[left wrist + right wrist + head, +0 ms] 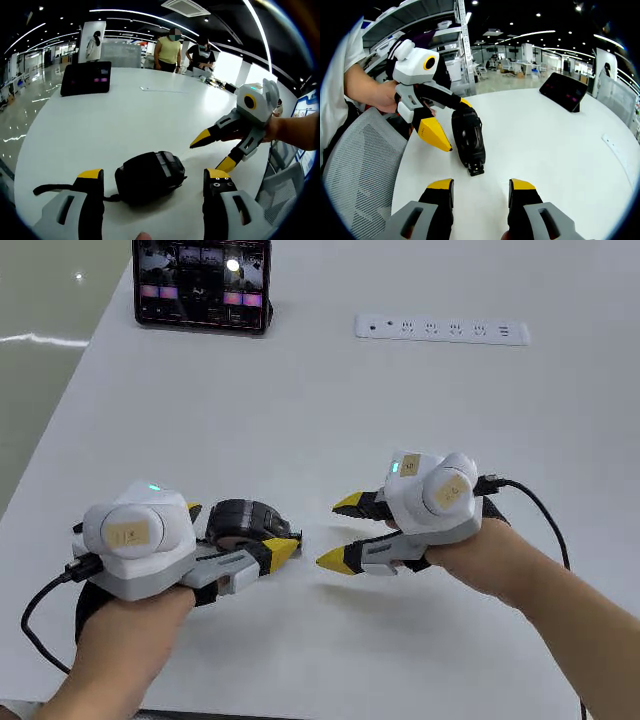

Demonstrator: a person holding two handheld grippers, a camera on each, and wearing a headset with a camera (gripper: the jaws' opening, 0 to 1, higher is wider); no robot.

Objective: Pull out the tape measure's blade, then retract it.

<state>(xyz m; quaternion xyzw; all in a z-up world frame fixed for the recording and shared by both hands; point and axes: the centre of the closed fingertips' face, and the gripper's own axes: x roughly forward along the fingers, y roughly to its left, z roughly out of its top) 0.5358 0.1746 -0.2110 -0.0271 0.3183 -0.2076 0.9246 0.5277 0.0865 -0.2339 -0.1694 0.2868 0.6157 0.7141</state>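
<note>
Squarely between spread left tongs (153, 176), tape measure (243, 523), right tongs (481, 185) near, parted.

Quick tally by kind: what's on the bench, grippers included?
Tape measure: 1
Tablet: 1
Power strip: 1
Grippers: 2, left gripper and right gripper
Total: 5
</note>
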